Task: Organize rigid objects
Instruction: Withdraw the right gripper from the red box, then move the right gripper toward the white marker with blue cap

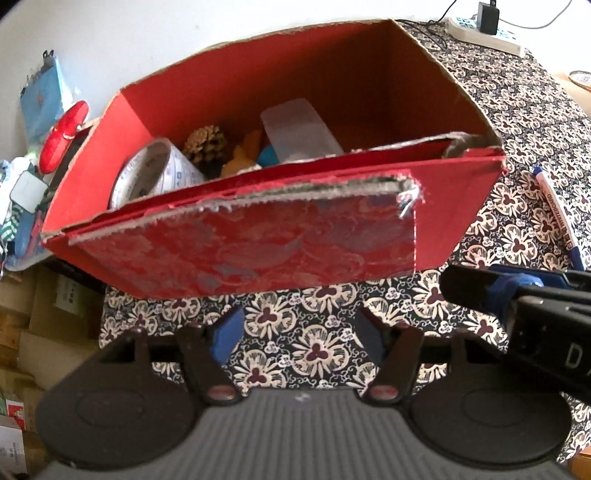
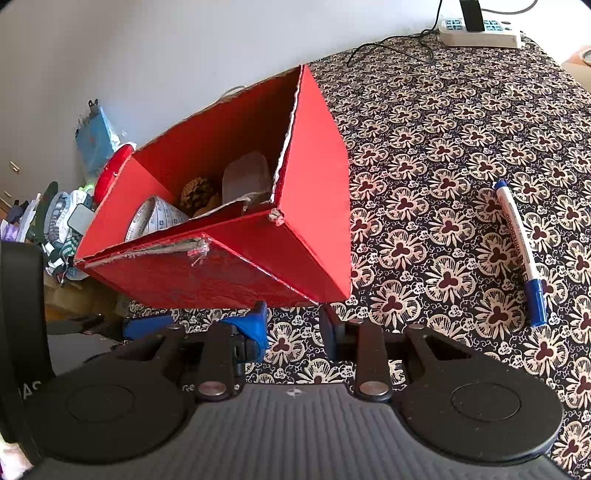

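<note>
My left gripper (image 1: 299, 328), nearest in its own view: blue-padded fingers (image 1: 227, 338) spread wide, nothing between them, only the floral tablecloth (image 1: 314, 350) below. My right gripper (image 2: 293, 326): fingers parted by a narrower gap, likewise empty, tips just short of the box's near corner; in the left view it enters from the right edge as a dark body.

Red cardboard box (image 1: 458, 206): standing on the cloth just beyond both sets of fingertips, open at the top, its near wall ragged along the torn rim. Contents: roll of printed tape (image 1: 155, 173) at the left, pine cone (image 1: 205, 142) behind it, an orange item and a blue item, both too hidden to identify, and a clear plastic container (image 1: 299, 129) leaning toward the back.

Whiteboard marker (image 2: 522, 251): white barrel, blue cap, lying on the cloth right of the box and well apart from it.

Power strip (image 2: 480, 31): far edge of the table, plug inserted. Clutter (image 2: 62, 221): off the table's left side.
</note>
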Available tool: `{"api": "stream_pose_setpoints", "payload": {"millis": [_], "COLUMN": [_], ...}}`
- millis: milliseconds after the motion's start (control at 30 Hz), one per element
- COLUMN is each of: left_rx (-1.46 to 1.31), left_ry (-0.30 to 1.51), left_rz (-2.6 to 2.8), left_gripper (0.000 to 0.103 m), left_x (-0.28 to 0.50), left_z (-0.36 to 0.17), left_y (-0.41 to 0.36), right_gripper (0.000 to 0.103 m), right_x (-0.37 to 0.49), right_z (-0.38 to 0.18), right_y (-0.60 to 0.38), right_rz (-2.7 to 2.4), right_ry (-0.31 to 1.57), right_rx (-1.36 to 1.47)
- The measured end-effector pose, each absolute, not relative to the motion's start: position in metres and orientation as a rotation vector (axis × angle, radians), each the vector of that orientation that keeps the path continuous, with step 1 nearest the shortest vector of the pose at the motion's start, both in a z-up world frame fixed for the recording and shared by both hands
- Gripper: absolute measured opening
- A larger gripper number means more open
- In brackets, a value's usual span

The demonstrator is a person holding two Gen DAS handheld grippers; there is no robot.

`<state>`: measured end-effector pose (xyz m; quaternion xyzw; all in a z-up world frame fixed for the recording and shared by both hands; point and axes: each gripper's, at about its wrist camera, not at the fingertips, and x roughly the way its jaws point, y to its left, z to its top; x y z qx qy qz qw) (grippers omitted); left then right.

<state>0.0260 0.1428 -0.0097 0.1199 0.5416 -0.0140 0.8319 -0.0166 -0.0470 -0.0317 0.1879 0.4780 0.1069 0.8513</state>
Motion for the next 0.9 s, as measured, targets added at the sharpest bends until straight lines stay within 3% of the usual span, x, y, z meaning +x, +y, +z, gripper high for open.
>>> {"api": "stream_pose_setpoints", "payload": {"millis": [900], "left_rx": [0.28], "left_ry": [1.22], "left_rz": [-0.061], "left_gripper": [0.068], "left_x": [0.028], "left_z": [-0.03], "left_y": [0.126], "right_gripper": [0.014], "right_x": [-0.018], "right_z": [-0.045], "right_y": [-0.059], "right_rz": [0.173], "right_ry": [1.081], "right_rx": [0.427]}}
